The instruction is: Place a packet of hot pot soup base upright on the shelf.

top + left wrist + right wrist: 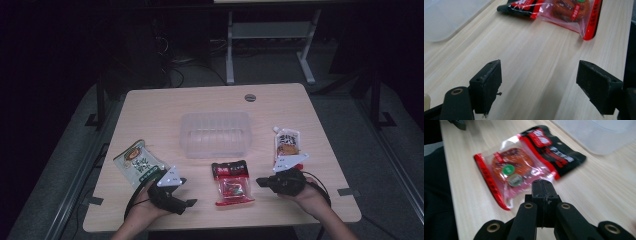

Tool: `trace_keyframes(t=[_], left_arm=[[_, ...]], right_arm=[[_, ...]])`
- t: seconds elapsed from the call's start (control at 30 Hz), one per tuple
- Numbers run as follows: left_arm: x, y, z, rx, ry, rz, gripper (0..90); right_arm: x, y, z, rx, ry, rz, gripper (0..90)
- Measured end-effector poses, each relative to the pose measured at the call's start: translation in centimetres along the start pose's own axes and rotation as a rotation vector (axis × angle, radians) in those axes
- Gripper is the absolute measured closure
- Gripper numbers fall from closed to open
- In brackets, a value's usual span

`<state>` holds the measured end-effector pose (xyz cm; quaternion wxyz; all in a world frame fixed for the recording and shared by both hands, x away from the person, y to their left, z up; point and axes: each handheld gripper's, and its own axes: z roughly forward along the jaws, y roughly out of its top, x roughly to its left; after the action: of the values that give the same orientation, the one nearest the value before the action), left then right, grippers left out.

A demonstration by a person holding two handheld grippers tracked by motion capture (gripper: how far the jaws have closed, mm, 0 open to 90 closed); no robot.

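Observation:
A red and black snack packet (pixel 232 182) lies flat near the table's front edge, between my two grippers. My left gripper (pixel 186 192) rests on the table to its left, jaws open and pointing at it. In the left gripper view the left gripper (pixel 540 75) stands wide with bare wood between its pads, and the packet (pixel 564 10) lies farther ahead. My right gripper (pixel 262 182) sits just right of the packet, shut. In the right gripper view the right gripper (pixel 542 183) has its jaws pressed together with nothing between them, just short of the packet's (pixel 524 167) clear edge.
A clear plastic container (pixel 215 134) stands behind the packet at mid-table. A green snack bag (pixel 139 162) lies at the front left, and a spouted pouch (pixel 287 142) at the right. The table's front edge (pixel 220 225) runs close to both hands.

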<state>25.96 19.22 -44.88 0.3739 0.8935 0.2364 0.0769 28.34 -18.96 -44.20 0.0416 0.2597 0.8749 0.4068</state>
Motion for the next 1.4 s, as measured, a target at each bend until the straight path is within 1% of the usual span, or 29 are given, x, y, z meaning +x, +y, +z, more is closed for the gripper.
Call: trace_keyframes(t=[0.03, 0.13, 0.2, 0.23, 0.3, 0.33, 0.37, 0.47, 0.5, 0.57, 0.6, 0.63, 0.7, 0.77, 0.83, 0.87, 0.9, 0.93, 1.0, 1.1, 1.17, 1.2, 1.33, 1.4], left_arm=[[-0.1, -0.1, -0.1, -0.007, -0.003, -0.005, 19.6], [-0.1, 0.0, -0.3, 0.001, -0.007, 0.002, 19.0], [-0.2, 0.0, -0.3, -0.007, -0.005, 0.001, 19.0], [-0.1, 0.1, -0.3, -0.002, -0.005, 0.007, 19.0], [0.1, 0.2, -0.3, -0.002, -0.004, 0.004, 19.0], [0.1, 0.2, -0.2, -0.007, -0.002, -0.001, 19.0], [0.2, 0.2, -0.2, -0.004, -0.004, 0.004, 18.9], [0.1, 0.2, -0.2, -0.003, -0.006, 0.003, 18.8], [0.1, 0.2, -0.2, -0.001, -0.007, 0.006, 18.7], [0.0, 0.2, -0.2, -0.005, -0.008, 0.002, 18.6], [0.0, 0.2, -0.2, -0.006, -0.008, 0.004, 18.6], [0.0, 0.2, -0.2, -0.006, -0.008, 0.004, 18.6], [0.0, 0.2, -0.3, -0.005, -0.009, 0.004, 18.4], [0.0, 0.2, -0.3, -0.005, -0.011, 0.003, 18.4], [0.1, 0.2, -0.3, 0.000, -0.012, 0.006, 18.3], [0.0, 0.2, -0.3, -0.003, -0.014, 0.001, 18.3], [0.0, 0.2, -0.3, -0.001, -0.015, -0.001, 18.3], [0.0, 0.2, -0.3, -0.001, -0.015, -0.001, 18.3], [0.0, 0.1, -0.2, 0.001, -0.020, 0.002, 18.3], [0.0, 0.1, -0.3, 0.004, -0.020, 0.001, 18.2], [0.1, 0.1, -0.3, 0.006, -0.021, 0.004, 18.3], [0.1, 0.1, -0.3, 0.006, -0.024, 0.003, 18.3], [0.1, 0.0, -0.3, 0.015, -0.029, 0.002, 18.2], [0.1, 0.0, -0.3, 0.010, -0.029, -0.004, 18.1]], right_arm=[[0.1, 0.1, 0.2, 0.004, 0.010, -0.007, 89.9], [0.6, 0.4, 0.7, 0.026, 0.029, -0.027, 90.0], [0.9, 0.5, 1.1, 0.038, 0.045, -0.036, 90.0], [1.0, 0.7, 1.3, 0.041, 0.056, -0.040, 90.0], [1.2, 0.8, 1.7, 0.047, 0.070, -0.048, 90.0], [1.2, 0.8, 1.7, 0.047, 0.070, -0.048, 90.0], [1.4, 0.9, 2.2, 0.057, 0.081, -0.055, 90.0], [1.7, 1.1, 2.6, 0.066, 0.093, -0.065, 90.0], [1.7, 1.1, 2.7, 0.067, 0.099, -0.056, 90.0], [1.7, 1.2, 2.8, 0.070, 0.099, -0.071, 90.0], [1.9, 1.3, 2.9, 0.076, 0.103, -0.055, 90.0], [1.9, 1.3, 2.9, 0.076, 0.103, -0.055, 90.0], [2.0, 1.2, 3.1, 0.096, 0.100, -0.053, 90.0], [2.1, 1.2, 3.5, 0.113, 0.103, -0.071, 90.0], [2.1, 1.3, 3.6, 0.113, 0.103, -0.078, 90.0], [2.2, 1.4, 3.9, 0.115, 0.114, -0.087, 90.0], [2.4, 1.5, 4.0, 0.111, 0.127, -0.069, 90.0], [2.4, 1.5, 4.0, 0.111, 0.127, -0.069, 90.0], [2.6, 1.7, 4.5, 0.119, 0.130, -0.097, 90.0], [2.9, 1.9, 4.7, 0.120, 0.138, -0.095, 90.0], [3.1, 2.2, 5.1, 0.120, 0.147, -0.102, 90.0], [3.2, 2.3, 5.2, 0.118, 0.153, -0.095, 90.0], [3.6, 2.9, 5.9, 0.113, 0.170, -0.105, 90.0], [4.0, 3.3, 6.6, 0.113, 0.179, -0.133, 90.0]])
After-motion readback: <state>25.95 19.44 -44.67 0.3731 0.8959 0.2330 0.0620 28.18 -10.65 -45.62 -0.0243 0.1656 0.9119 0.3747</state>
